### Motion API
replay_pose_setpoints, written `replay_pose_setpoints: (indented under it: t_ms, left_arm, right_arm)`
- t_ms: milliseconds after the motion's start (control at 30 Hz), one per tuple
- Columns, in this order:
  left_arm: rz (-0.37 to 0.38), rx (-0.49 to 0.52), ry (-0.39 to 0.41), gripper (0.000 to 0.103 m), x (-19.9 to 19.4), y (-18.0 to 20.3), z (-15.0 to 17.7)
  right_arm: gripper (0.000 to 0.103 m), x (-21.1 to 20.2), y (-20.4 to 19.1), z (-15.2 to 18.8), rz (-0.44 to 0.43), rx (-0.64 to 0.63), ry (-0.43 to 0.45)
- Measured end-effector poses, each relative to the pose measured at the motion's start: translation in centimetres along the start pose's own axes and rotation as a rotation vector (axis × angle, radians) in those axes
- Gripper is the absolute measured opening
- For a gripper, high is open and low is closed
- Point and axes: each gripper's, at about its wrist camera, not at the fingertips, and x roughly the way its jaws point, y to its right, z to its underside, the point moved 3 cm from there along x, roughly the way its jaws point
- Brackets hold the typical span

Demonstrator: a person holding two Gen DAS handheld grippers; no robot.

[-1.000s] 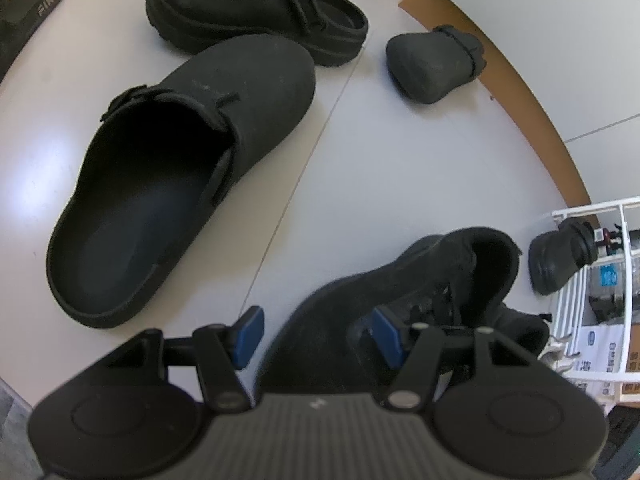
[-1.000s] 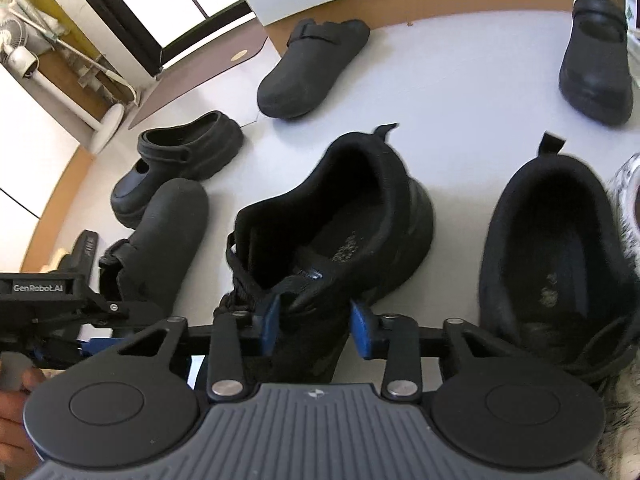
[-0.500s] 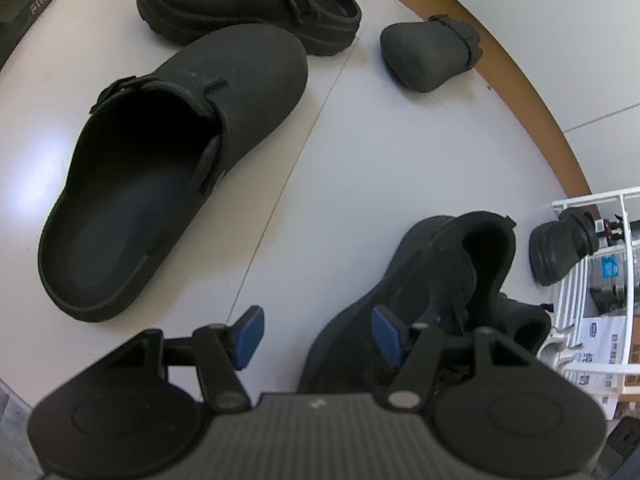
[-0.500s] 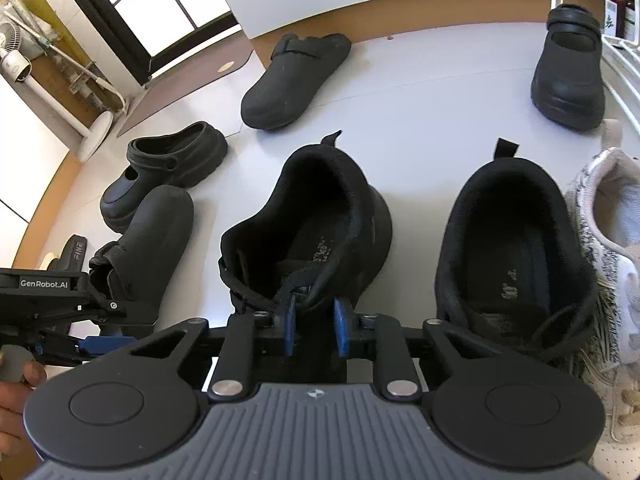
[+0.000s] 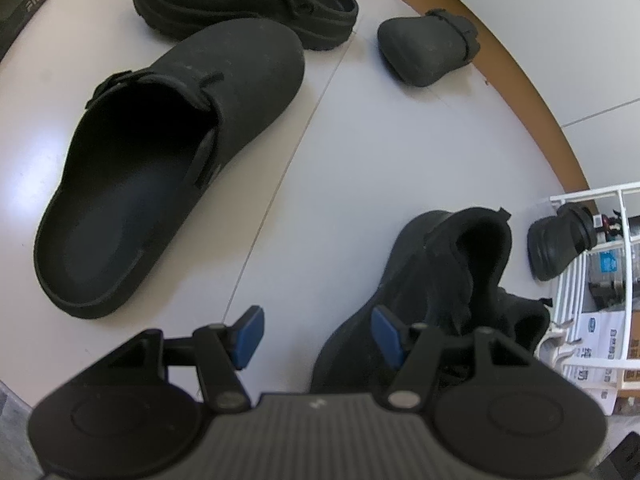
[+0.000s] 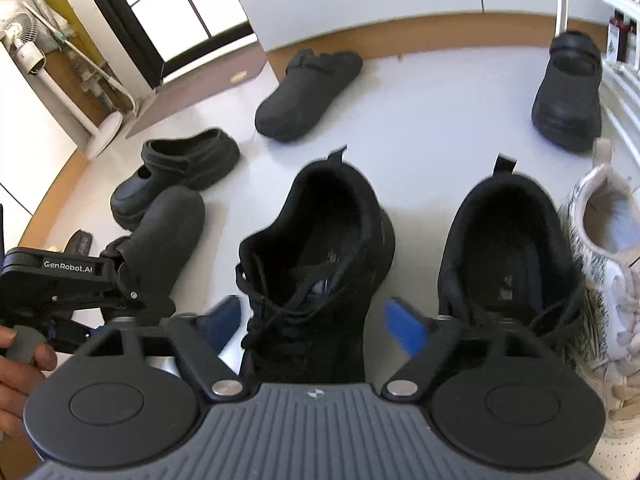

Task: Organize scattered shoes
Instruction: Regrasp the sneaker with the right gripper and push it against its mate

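right wrist view counts seven shoes on the white floor [image 6: 432,128]: two black lace-up sneakers, two matte black clogs with strapped heels, two chunky glossy black clogs, and one pale patterned sneaker [image 6: 604,280]. taking the left black sneaker [image 6: 320,264] as the landmark: it stands upright, heel tab away from the camera, laces loose over the tongue, dark lining open to view. its mate, the right black sneaker [image 6: 516,256], stands parallel just to its right with a strip of bare floor between them, and the pale sneaker touches that mate's far side. one matte clog [image 6: 160,240] and one chunky clog [image 6: 180,168] sit close together to the left of the landmark; the second matte clog [image 6: 308,88] lies beyond it near the brown skirting; the second chunky clog [image 6: 568,92] is far right by a white wire rack [image 6: 616,92].

the right gripper [image 6: 316,320] straddles the landmark's laced front, its jaws opening, blue pads clear of the shoe on both sides. the left gripper [image 5: 316,338] hangs partly spread and empty over bare floor just left of the landmark's toe; a hand [image 6: 16,364] holds its grip.

open floor runs beyond the landmark's heel toward the skirting, and left wrist view shows a wide clear band between the landmark and the nearer matte clog.
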Motion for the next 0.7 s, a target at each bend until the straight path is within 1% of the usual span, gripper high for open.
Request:
replay_pose_setpoints:
  t_ms: [100, 200, 233, 300, 367, 433, 500, 533, 700]
  left_arm:
    - [-0.003, -0.003, -0.001, 0.062, 0.0, -0.2, 0.0]
    - [-0.006, -0.002, -0.005, 0.062, 0.1, -0.1, 0.0]
    - [-0.007, 0.0, -0.006, 0.062, 0.1, -0.1, 0.0]
    - [-0.01, 0.004, -0.005, 0.062, 0.0, 0.0, 0.0]
    - [-0.011, 0.005, -0.007, 0.062, 0.0, 0.0, -0.1]
    - [-0.01, 0.007, -0.011, 0.062, 0.1, 0.1, -0.2]
    - [-0.01, 0.012, -0.016, 0.062, 0.2, 0.1, -0.1]
    - [-0.009, 0.013, -0.017, 0.062, 0.1, 0.0, -0.2]
    - [-0.014, 0.01, -0.016, 0.062, 0.4, 0.3, 0.1]
  right_arm:
    - [0.09, 1.1, -0.4, 0.1, -0.001, -0.034, -0.025]
    - [0.09, 3.3, -0.4, 0.7, 0.01, -0.046, -0.105]
    - [0.093, 3.8, -0.4, 0.8, 0.009, -0.052, -0.127]
    - [0.095, 4.3, -0.5, 1.1, 0.019, -0.079, -0.132]
    - [0.093, 4.5, -0.8, 1.3, 0.023, -0.12, -0.132]
    - [0.072, 4.6, -0.7, 1.6, 0.01, -0.129, -0.143]
    - [0.061, 5.0, 0.1, 1.9, 0.003, -0.085, -0.184]
    - [0.057, 5.0, 0.4, 2.0, 0.0, -0.069, -0.196]
    - [0.047, 4.7, 0.9, 3.0, 0.017, -0.051, -0.221]
